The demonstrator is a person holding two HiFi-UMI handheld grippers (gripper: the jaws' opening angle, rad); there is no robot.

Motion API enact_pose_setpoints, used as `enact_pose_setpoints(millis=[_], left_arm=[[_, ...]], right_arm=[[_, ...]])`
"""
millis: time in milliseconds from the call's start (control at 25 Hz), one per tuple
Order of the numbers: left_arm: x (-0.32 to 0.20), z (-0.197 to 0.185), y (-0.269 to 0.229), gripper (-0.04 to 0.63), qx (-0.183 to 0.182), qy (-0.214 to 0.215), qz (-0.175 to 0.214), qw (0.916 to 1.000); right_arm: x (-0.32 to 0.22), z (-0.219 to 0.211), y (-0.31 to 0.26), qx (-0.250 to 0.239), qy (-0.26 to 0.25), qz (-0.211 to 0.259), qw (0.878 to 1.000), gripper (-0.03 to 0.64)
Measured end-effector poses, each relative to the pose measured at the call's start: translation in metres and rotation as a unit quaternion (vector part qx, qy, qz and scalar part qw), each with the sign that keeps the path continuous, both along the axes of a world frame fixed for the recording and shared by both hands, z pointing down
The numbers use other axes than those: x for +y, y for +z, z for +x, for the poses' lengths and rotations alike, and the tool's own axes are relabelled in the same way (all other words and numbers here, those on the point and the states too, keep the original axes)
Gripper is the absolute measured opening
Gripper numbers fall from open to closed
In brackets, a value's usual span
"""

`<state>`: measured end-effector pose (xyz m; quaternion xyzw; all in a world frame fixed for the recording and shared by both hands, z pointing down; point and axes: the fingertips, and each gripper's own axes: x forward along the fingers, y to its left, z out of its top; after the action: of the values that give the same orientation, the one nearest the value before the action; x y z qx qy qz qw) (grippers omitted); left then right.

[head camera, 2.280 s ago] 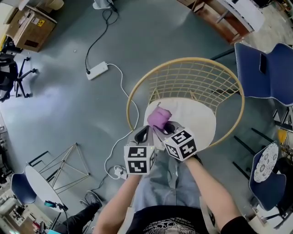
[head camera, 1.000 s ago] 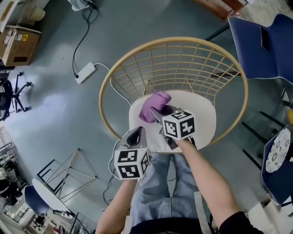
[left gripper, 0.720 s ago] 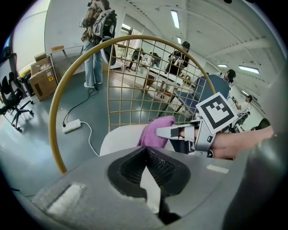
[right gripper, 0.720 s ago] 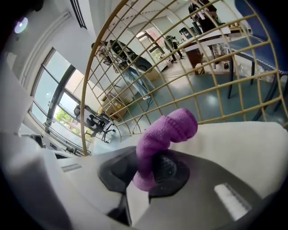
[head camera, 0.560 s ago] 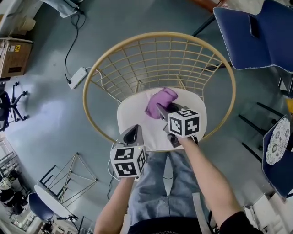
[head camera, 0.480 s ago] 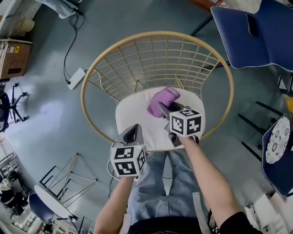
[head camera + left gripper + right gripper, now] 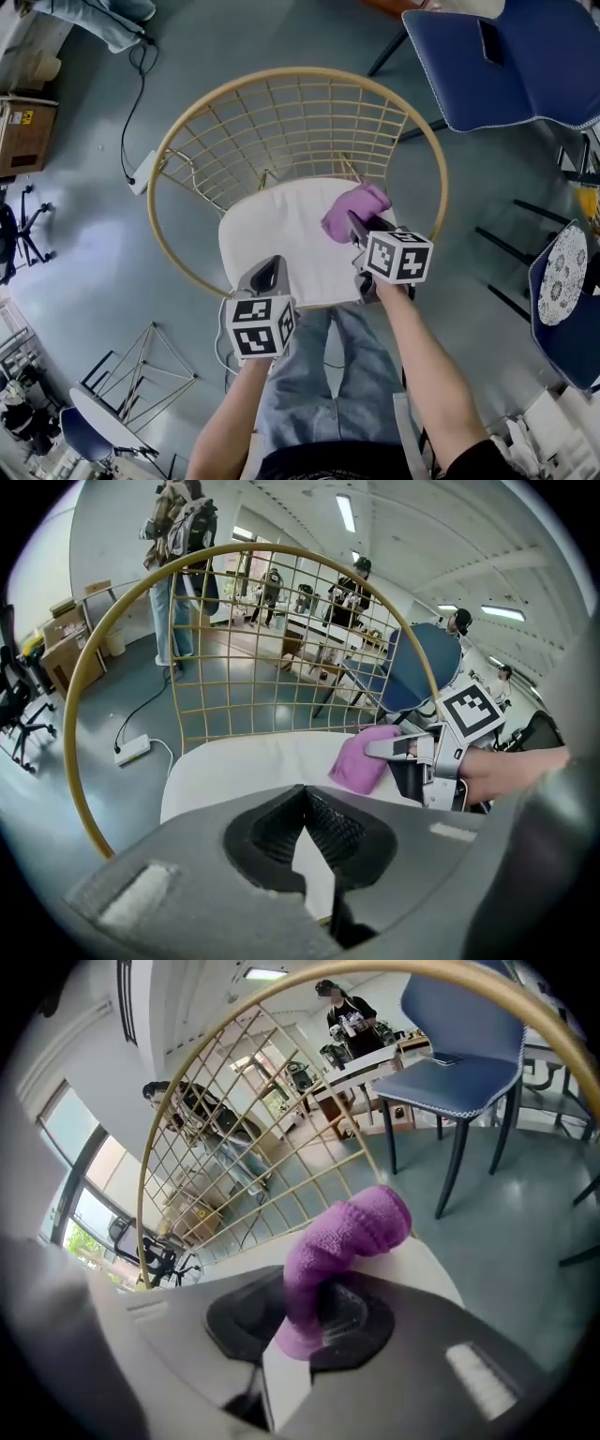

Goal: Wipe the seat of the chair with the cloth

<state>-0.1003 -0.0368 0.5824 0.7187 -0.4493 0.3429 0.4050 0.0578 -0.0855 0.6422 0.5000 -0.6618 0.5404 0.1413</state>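
Cloth (image 7: 354, 206) is pinched by the right gripper (image 7: 359, 228), bunched ahead on the seat (image 7: 272, 239); left gripper (image 7: 267, 274) clenched empty.

The grey floor (image 7: 84, 244) under you is carrying everything. Just in front of your legs the chair (image 7: 281, 94) with the golden wire back is standing on it. Its white seat (image 7: 267, 234) is bearing the purple cloth (image 7: 349, 208), which is lying at the seat's right rear edge. To your left a white power strip (image 7: 143, 172) is lying on the floor, with its cable (image 7: 129, 112) running away from you — a cardboard box (image 7: 23, 136) is sitting further left. A blue chair (image 7: 506, 66) is standing at the far right, well apart.
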Motion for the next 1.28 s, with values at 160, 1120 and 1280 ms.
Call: enact_pose_setpoints(millis=[160, 1120, 1280], left_arm=[[0.005, -0.013, -0.003, -0.006, 0.003, 0.003, 0.0, 1.0], [0.019, -0.027, 0.0, -0.006, -0.011, -0.063, 0.0, 0.9979], [0.026, -0.026, -0.002, -0.006, -0.024, -0.092, 0.0, 0.9954]], right_arm=[[0.015, 0.001, -0.004, 0.021, 0.025, -0.014, 0.999, 0.06], [0.036, -0.065, -0.041, -0.029, -0.105, 0.004, 0.994, 0.06], [0.042, -0.097, -0.045, -0.07, -0.17, 0.006, 0.983, 0.06]])
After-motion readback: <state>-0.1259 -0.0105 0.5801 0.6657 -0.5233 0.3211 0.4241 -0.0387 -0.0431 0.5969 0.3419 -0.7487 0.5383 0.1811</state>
